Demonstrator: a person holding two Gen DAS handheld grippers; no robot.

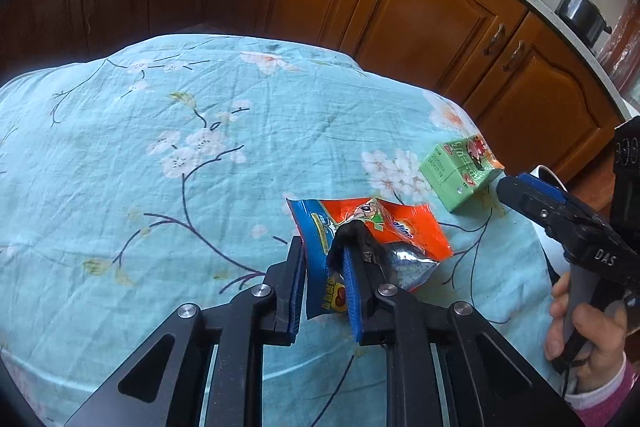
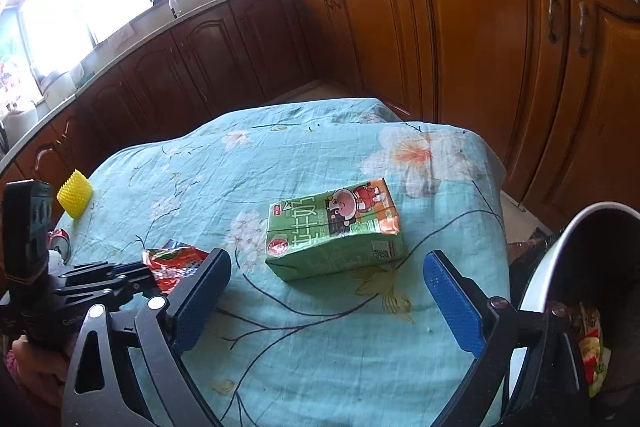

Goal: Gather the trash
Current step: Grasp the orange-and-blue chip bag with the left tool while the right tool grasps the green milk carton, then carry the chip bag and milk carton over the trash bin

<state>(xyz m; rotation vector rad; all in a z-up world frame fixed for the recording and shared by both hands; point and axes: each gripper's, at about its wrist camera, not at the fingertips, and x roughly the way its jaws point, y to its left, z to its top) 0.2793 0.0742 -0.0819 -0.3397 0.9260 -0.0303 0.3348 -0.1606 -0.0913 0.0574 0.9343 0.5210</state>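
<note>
Left hand-held gripper (image 1: 326, 259) pinches snack wrapper (image 1: 372, 231); right hand-held gripper (image 2: 326, 279) gapes.

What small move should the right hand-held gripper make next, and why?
Probably ease the right hand-held gripper forward around the green carton and close: its jaws stand wide open just short of the carton, which lies flat on the tablecloth.

The bin (image 2: 536, 291) is cut off by the frame's right edge.
</note>
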